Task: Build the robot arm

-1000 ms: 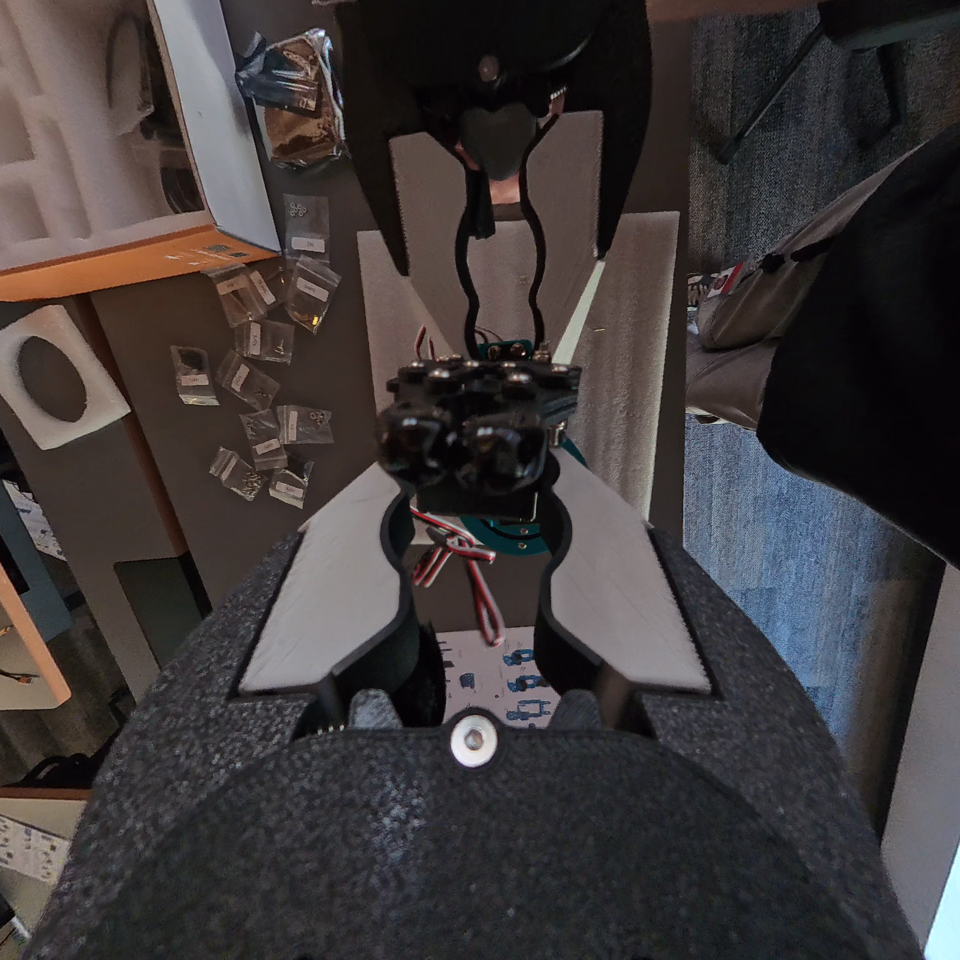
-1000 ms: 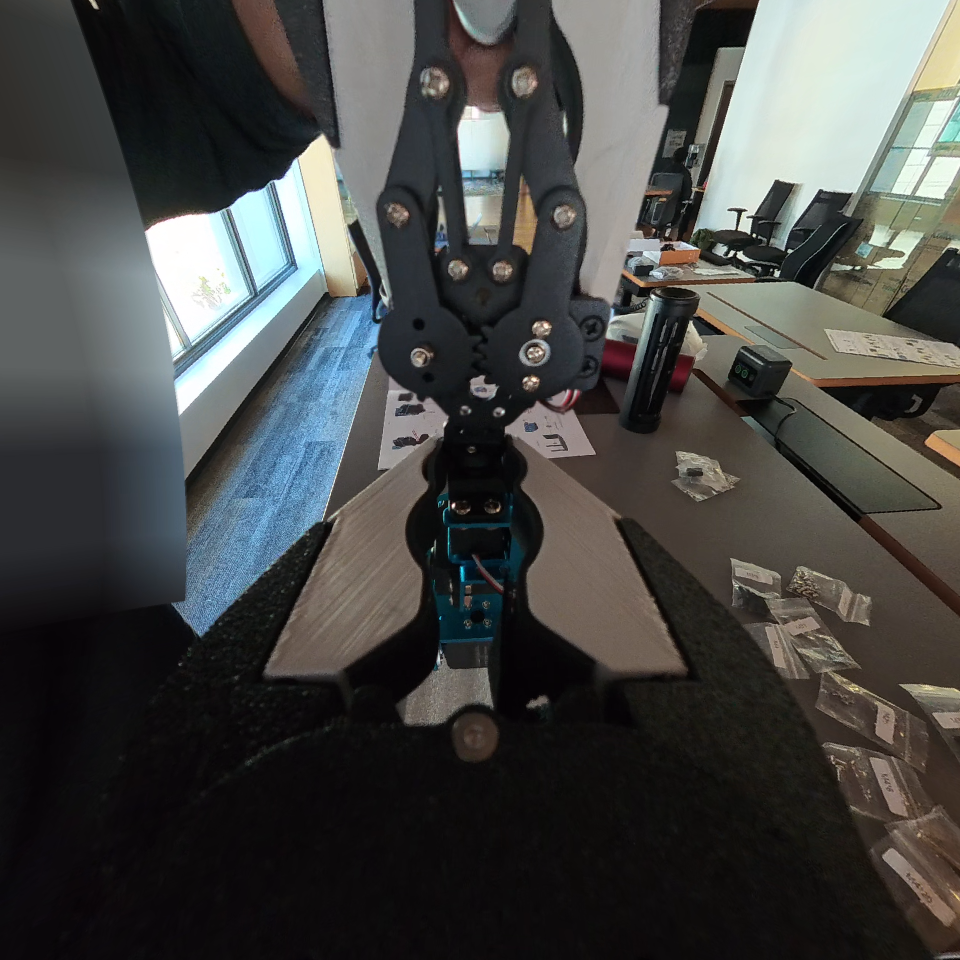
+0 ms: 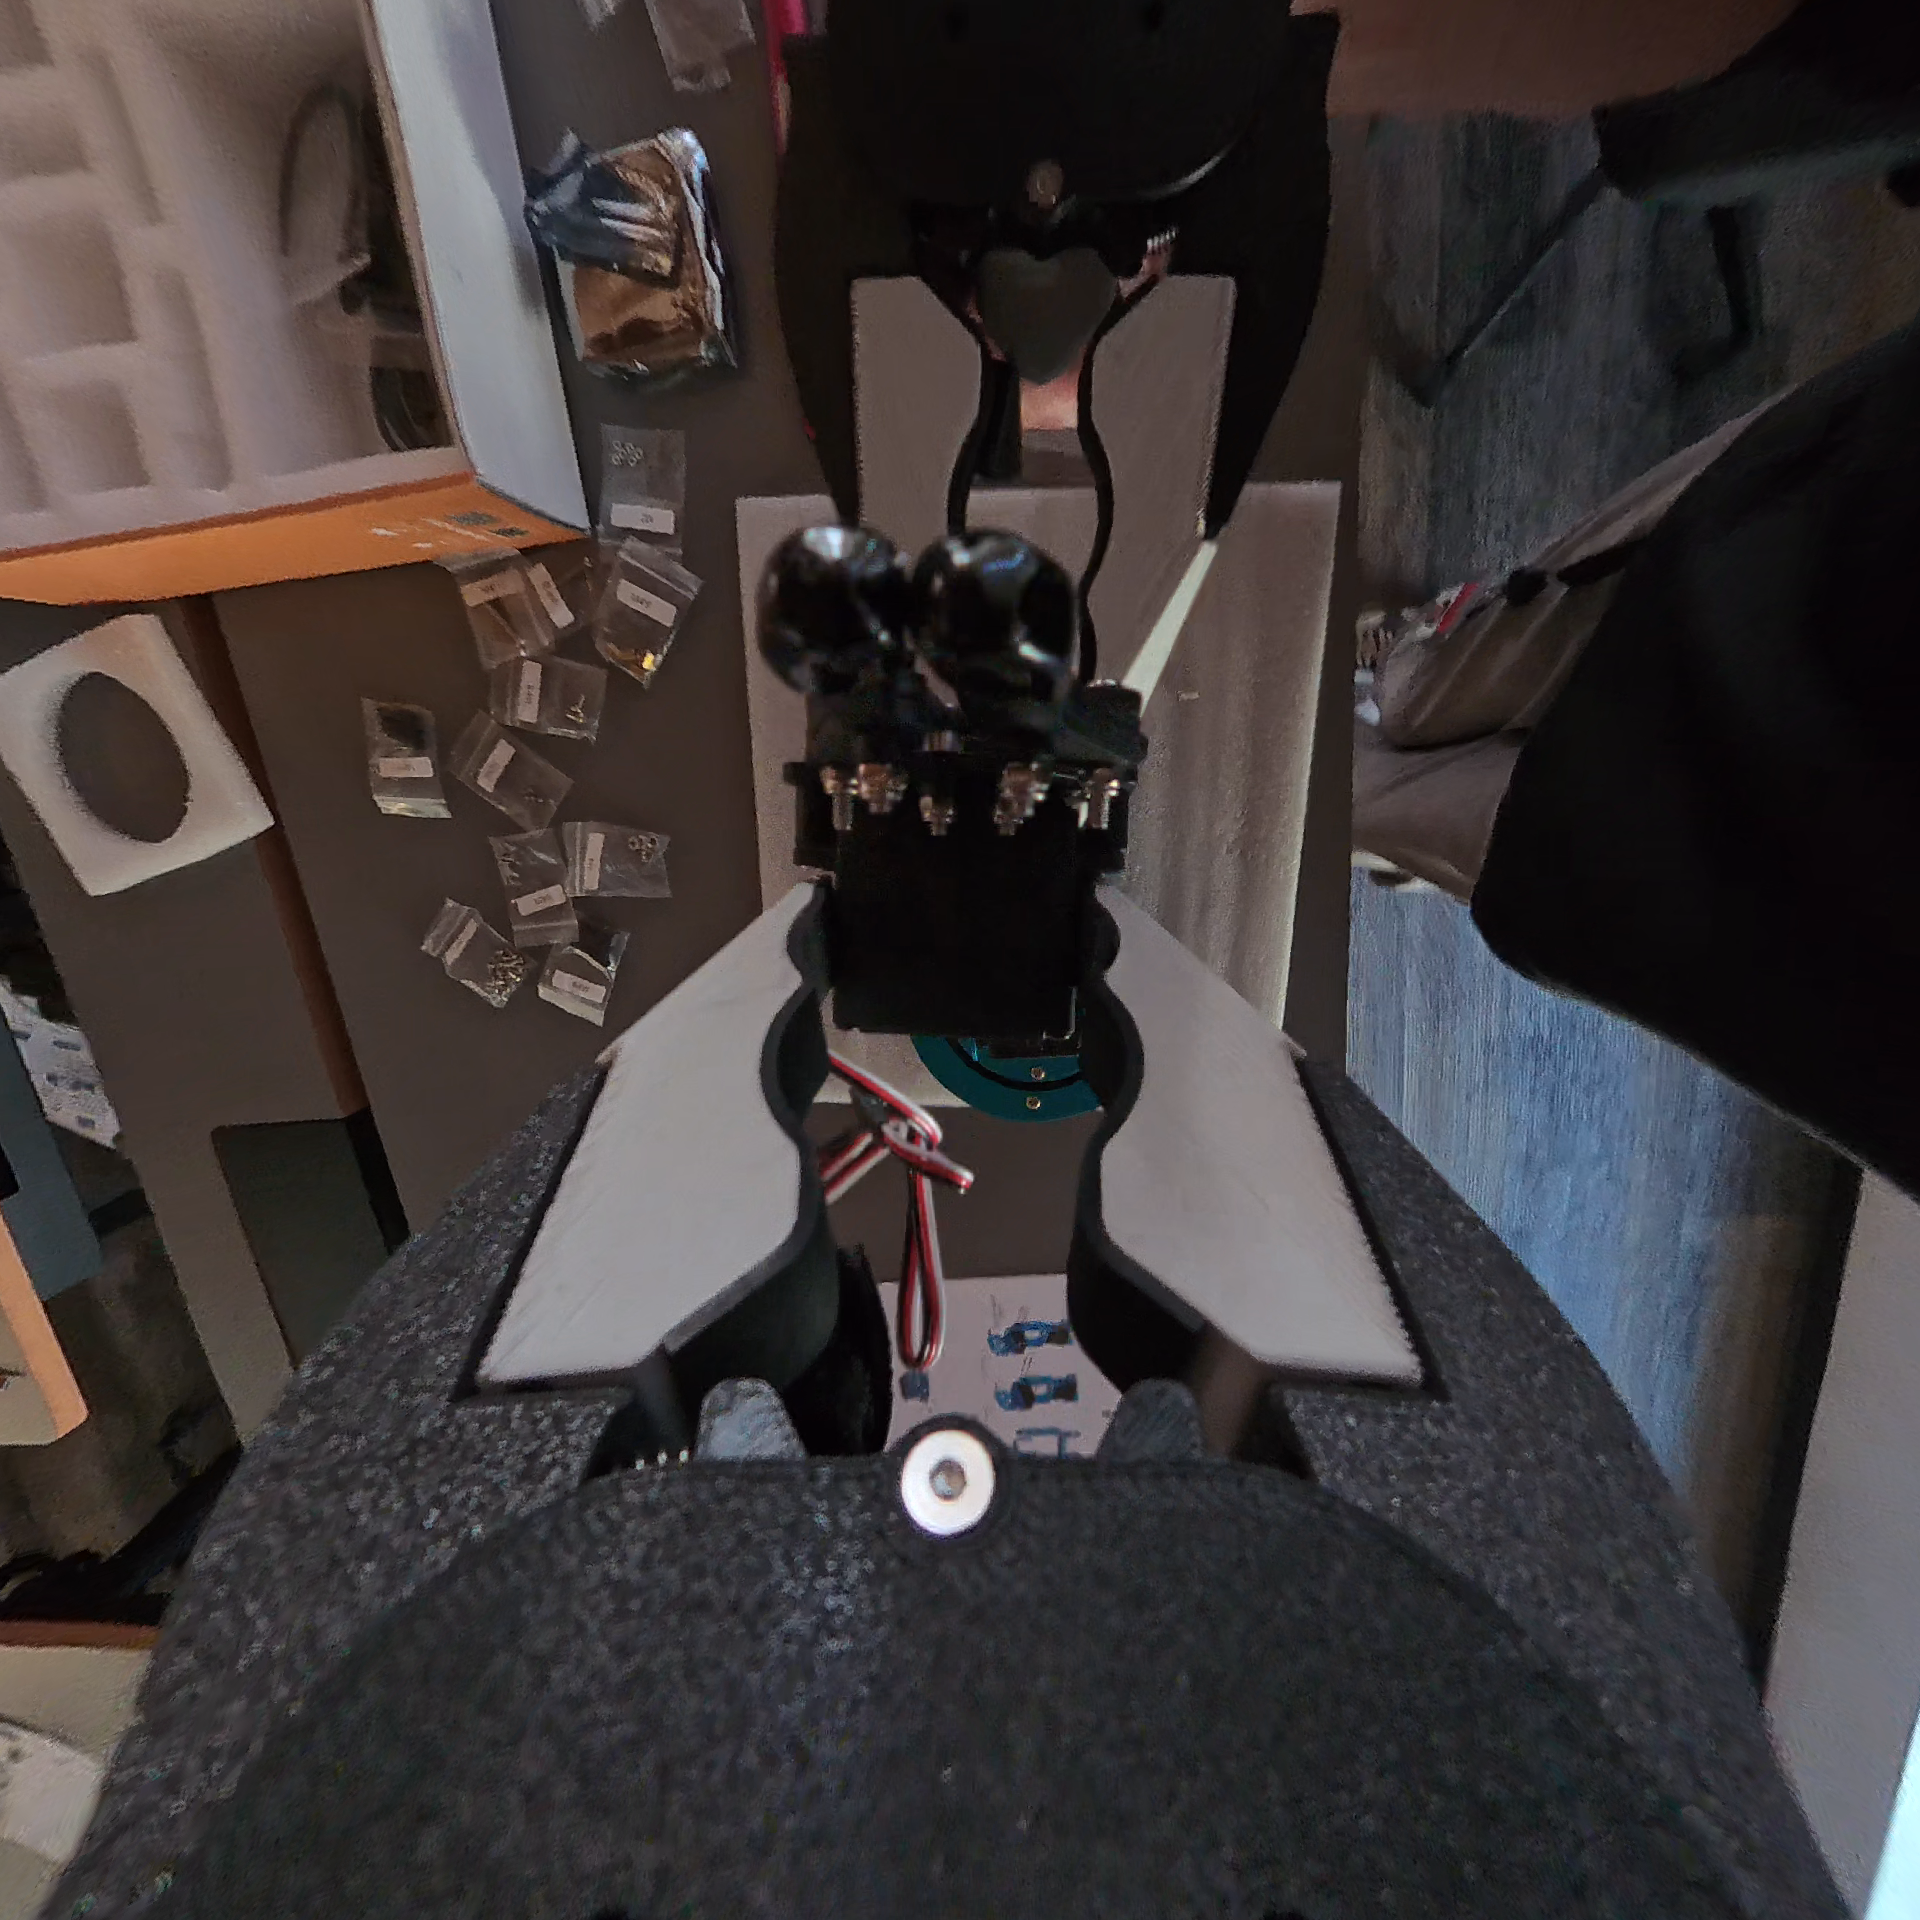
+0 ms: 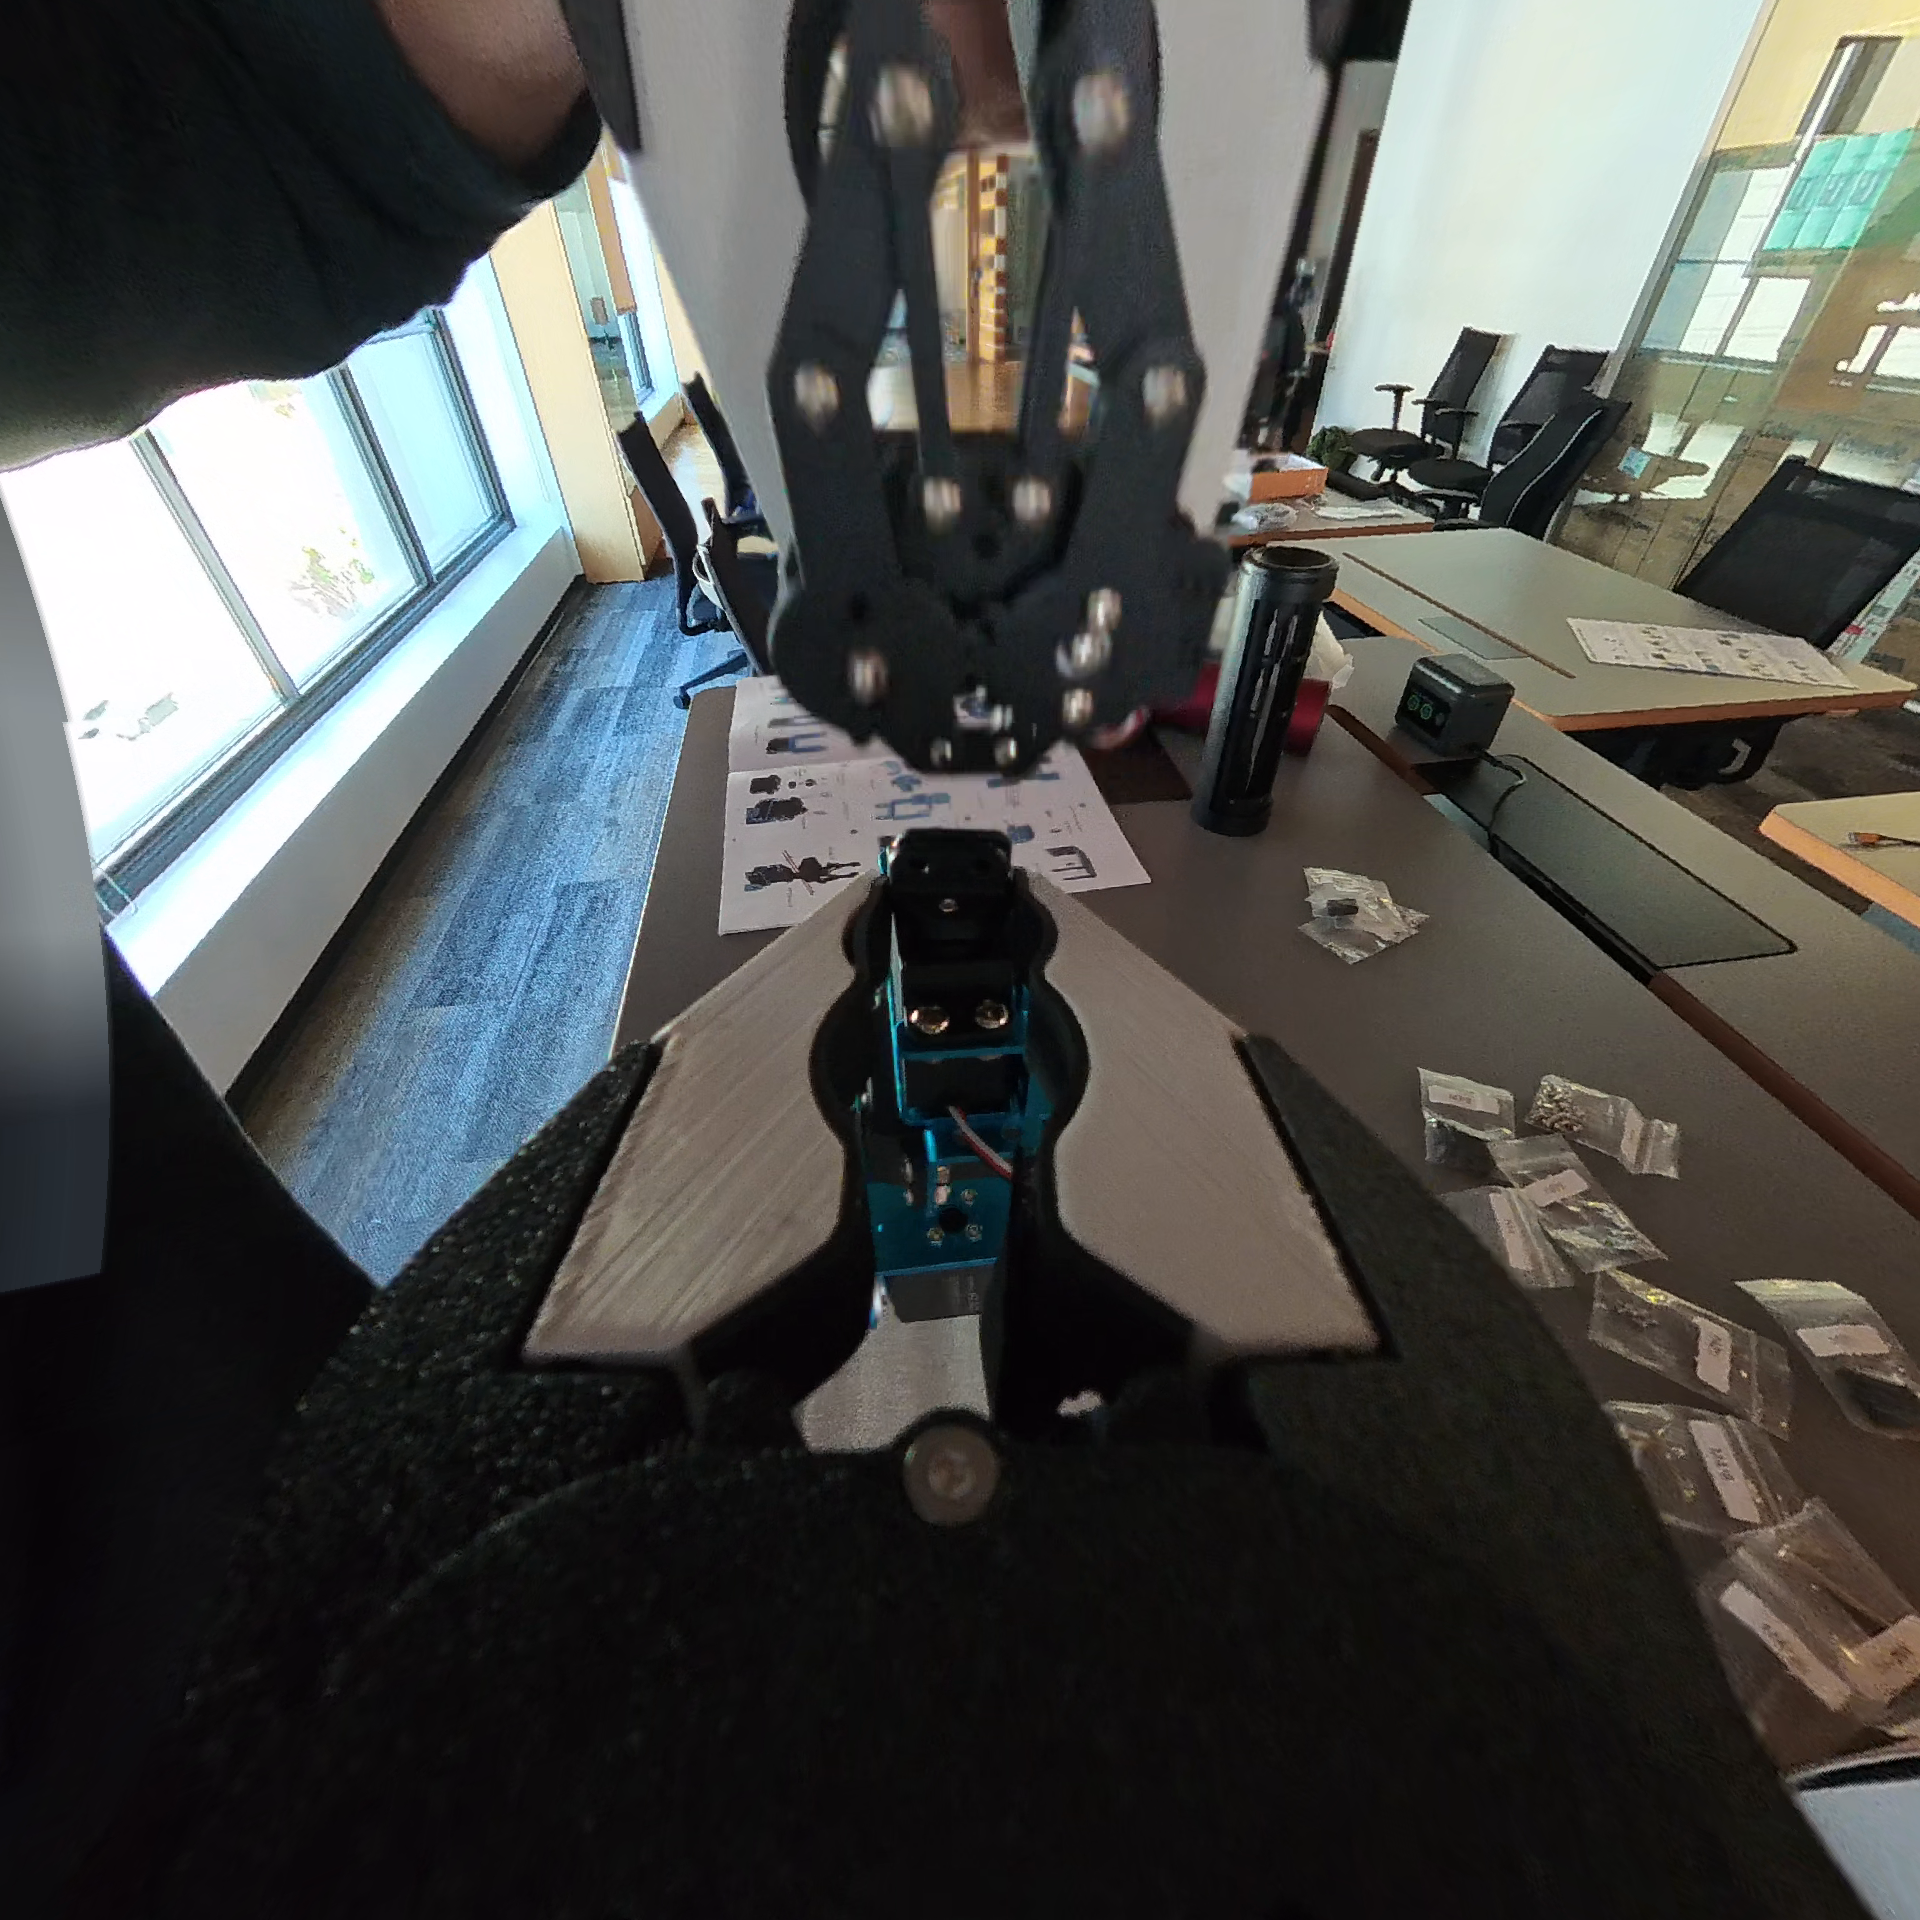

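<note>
In the left wrist view, the left gripper (image 3: 961, 935) pinches a black claw assembly (image 3: 951, 831) by its boxy body, two glossy rounded tips up; red-white-black wires (image 3: 904, 1153) hang below it. The right gripper (image 3: 1039, 623) faces it from above. Small bags (image 3: 540, 769) and an open box (image 3: 239, 291) lie on the bench (image 3: 343, 997). In the right wrist view, the right gripper (image 4: 951, 914) is clamped on a blue servo bracket (image 4: 940, 1143); the claw hangs blurred just above it, over printed sheets (image 4: 914, 831), near a black cylinder (image 4: 1262, 686).

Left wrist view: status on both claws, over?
Left claw shut on black servo block. Right claw shut on blue bracket. Linkage piece now separated above it.
</note>
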Motion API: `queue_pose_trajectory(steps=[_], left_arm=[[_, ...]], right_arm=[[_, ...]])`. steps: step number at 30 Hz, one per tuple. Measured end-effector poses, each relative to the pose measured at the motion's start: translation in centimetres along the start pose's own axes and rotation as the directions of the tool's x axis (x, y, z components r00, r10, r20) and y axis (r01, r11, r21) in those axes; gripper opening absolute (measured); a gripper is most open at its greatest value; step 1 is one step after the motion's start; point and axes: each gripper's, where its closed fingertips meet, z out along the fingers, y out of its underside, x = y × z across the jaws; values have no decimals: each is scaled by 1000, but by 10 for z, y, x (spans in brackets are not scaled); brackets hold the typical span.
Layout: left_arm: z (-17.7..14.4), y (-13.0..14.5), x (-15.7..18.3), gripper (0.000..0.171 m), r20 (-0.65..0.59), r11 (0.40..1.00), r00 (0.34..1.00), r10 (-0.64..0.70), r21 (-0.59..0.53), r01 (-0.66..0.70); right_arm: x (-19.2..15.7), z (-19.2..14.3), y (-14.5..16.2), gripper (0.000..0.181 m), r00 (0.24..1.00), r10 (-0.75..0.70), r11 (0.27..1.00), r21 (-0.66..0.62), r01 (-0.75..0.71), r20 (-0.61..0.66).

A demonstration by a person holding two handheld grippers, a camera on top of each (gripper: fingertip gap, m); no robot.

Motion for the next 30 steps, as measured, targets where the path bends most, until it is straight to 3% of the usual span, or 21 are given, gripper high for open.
queue_pose_trajectory(steps=[4,7,12,14,16,18,19,21,25,27,30], left_arm=[[-25,12,9,46,22,982,992,-120,146,116],[-33,32,35,46,7,948,976,-217,240,209],[12,75,106,45,-45,865,916,-399,312,393],[36,80,133,45,-114,781,858,-501,368,505],[61,79,158,44,-188,708,805,-562,393,587],[87,72,171,45,-218,644,747,-628,395,656],[99,62,177,45,-247,613,722,-646,396,684],[123,44,181,45,-251,587,696,-673,391,709],[174,25,170,44,-85,619,679,-729,342,707],[190,8,165,44,-85,595,655,-751,342,727],[204,-19,148,44,-38,607,659,-751,352,712]], right_arm=[[-1,-3,-6,22,999,24,1000,15,-24,-25],[-3,-7,-15,32,997,68,997,40,-67,-25],[1,-46,-15,43,971,164,984,100,-148,-172],[-7,-67,1,44,939,232,972,108,-210,-254],[-46,-69,21,42,927,318,948,90,-306,-198],[-98,-49,49,49,925,367,929,2,-369,-98],[-118,-39,68,53,923,374,922,-75,-380,-90],[-140,-24,81,55,918,384,914,-97,-393,-95],[-133,-40,61,41,919,361,933,64,-355,-159],[-131,-49,65,45,919,356,934,22,-358,-168],[-115,-64,76,33,930,247,962,-46,-269,-271]])
